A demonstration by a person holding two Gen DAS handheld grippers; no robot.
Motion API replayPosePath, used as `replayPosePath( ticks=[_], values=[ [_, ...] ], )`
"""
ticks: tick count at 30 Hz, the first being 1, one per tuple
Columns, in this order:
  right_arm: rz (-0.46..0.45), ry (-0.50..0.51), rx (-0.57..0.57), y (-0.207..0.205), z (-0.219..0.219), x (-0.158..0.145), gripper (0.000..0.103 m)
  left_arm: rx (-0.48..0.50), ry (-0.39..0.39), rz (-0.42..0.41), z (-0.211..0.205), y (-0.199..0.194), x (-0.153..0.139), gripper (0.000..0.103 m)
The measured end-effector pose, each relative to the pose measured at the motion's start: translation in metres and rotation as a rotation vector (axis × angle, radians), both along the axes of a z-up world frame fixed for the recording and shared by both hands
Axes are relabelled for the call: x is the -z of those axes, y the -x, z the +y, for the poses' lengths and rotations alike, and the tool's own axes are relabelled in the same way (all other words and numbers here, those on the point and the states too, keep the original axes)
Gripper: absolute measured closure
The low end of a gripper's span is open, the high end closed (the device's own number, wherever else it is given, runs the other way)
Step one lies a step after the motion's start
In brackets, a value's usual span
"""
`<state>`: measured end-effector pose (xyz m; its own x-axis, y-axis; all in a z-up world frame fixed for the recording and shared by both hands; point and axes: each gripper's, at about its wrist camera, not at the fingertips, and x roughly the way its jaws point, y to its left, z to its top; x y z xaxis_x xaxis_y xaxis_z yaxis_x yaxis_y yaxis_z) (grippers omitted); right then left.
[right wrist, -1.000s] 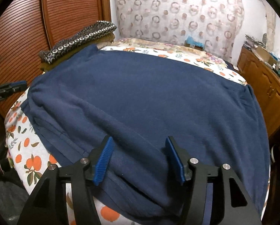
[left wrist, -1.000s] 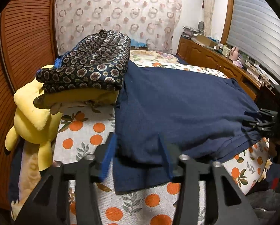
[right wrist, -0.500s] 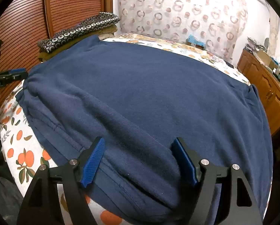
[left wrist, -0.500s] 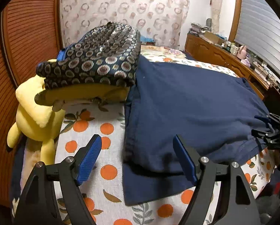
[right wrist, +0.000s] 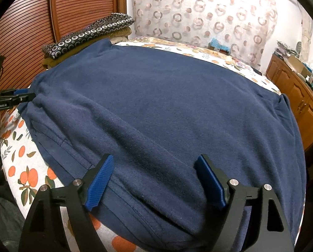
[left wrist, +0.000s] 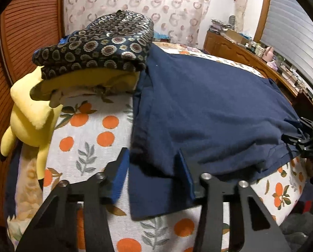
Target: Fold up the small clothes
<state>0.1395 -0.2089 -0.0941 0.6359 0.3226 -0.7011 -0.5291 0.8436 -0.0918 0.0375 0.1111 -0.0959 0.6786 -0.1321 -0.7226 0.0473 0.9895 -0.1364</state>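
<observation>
Left wrist: my left claw (left wrist: 154, 166) has its jaws apart, straddling the near corner of the navy garment (left wrist: 208, 105) lying on the bed (left wrist: 89, 130). If I close too shallow I could pinch only the top layer, and the fold would come up skewed. The folded stack (left wrist: 97, 48) sits close beside the garment; a wide swing could knock it.

Right wrist: my right claw (right wrist: 154, 178) is open over the garment's (right wrist: 166, 105) near edge, cloth between the pads, nothing gripped.
</observation>
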Motion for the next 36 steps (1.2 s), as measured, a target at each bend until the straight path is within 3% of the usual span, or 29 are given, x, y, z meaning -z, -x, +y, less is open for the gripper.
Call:
replayPosePath(
  ticks=[1,3,7,16,29,36],
  values=[
    [0.0,0.001,0.0,0.0,0.001,0.0,0.019,0.002,0.005,0.0,0.0,0.001,0.0,0.066],
    [0.0,0.0,0.001,0.001,0.001,0.0,0.019,0.014,0.023,0.001,-0.002,0.001,-0.001,0.093],
    [0.001,-0.001,-0.001,0.001,0.0,0.001,0.018,0.051,0.062,-0.032,-0.009,0.0,-0.01,0.094],
    [-0.008,-0.009,0.013,0.004,-0.005,-0.003,0.018,0.113,0.147,-0.187,-0.042,-0.003,-0.064,0.095],
    [-0.057,-0.096,0.125,0.036,-0.06,-0.009,0.018,0.251,0.155,-0.279,-0.111,-0.038,-0.111,0.095],
    [-0.087,-0.149,0.187,0.061,-0.084,-0.011,0.018,0.38,0.168,-0.326,-0.165,-0.056,-0.148,0.095]
  ],
)
